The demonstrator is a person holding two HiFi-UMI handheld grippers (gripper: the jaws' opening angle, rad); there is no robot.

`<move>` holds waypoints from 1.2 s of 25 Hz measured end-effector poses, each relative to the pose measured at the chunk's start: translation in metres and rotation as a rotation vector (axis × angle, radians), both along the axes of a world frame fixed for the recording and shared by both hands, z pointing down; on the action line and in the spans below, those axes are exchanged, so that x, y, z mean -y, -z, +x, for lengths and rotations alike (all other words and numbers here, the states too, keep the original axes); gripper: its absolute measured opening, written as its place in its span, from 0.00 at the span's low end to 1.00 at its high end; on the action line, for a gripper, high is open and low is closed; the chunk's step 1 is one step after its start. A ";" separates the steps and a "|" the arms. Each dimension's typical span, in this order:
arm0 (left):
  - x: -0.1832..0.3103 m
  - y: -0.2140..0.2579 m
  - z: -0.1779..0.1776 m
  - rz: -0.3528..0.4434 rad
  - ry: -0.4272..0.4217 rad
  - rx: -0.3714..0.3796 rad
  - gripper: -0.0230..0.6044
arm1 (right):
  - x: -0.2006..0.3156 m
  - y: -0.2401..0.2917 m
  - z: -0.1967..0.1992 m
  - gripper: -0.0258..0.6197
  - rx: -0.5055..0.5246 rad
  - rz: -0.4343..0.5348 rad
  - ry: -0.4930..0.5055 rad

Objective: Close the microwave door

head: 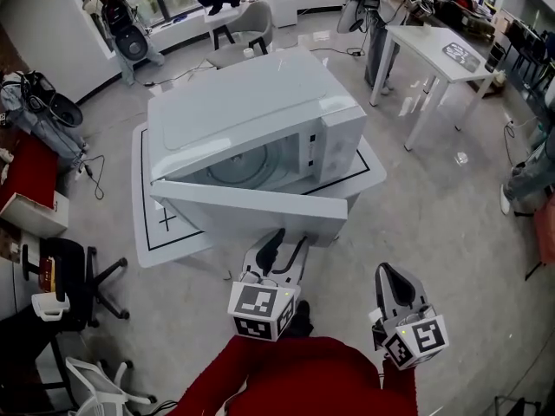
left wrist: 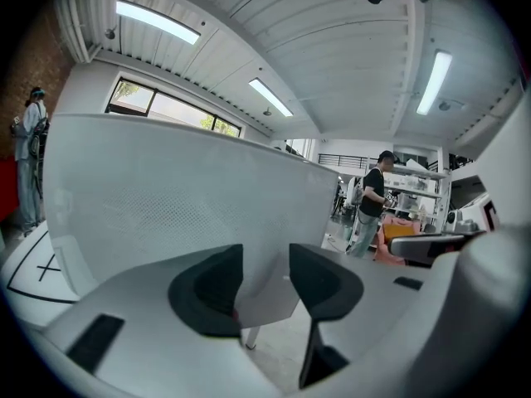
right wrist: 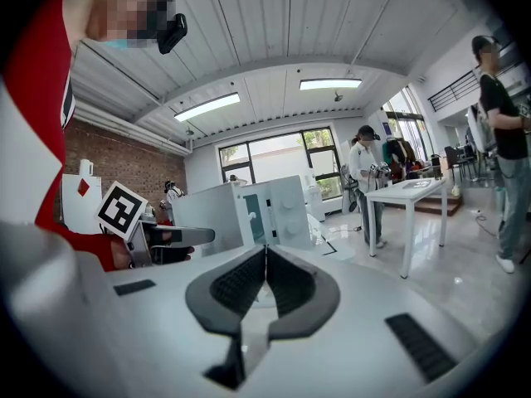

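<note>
Red sleeve (head: 295,375) nearest; left gripper (head: 284,243) jaws wide, pads clear of the smooth white microwave door (head: 251,208) just ahead; right gripper (head: 388,276) jaws pressed together, empty. Boxy white microwave (head: 251,102) sits on a flat, black-lined white board (head: 173,237) over glossy grey floor (head: 434,224), door partly open toward the grippers.

Microwave (head: 251,111): white all over. Door (head: 251,208): white, fine dotted mesh patch on panel. Counter (head: 158,237): white, thin black border line, black cross mark. Left gripper (head: 284,248), right gripper (head: 390,277): white bodies, black pads, black-and-white square-marker cubes. Sleeve (head: 295,375): red. Floor (head: 434,224): pale grey, glossy. Brick wall (right wrist: 124,168): reddish-brown.
</note>
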State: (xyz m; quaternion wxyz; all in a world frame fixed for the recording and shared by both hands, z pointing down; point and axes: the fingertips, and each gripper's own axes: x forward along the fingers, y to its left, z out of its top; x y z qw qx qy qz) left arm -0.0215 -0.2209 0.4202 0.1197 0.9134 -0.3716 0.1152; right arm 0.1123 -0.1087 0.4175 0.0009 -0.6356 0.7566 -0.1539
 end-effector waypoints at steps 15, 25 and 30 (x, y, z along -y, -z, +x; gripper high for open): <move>0.041 0.002 0.016 0.007 0.023 -0.023 0.32 | 0.037 -0.006 0.014 0.06 -0.037 -0.023 0.036; 0.071 0.009 0.025 0.017 0.130 -0.035 0.30 | 0.098 0.014 0.025 0.06 -0.084 0.017 0.199; 0.088 0.013 0.026 0.030 0.194 -0.041 0.27 | 0.115 0.015 0.035 0.06 -0.081 0.014 0.238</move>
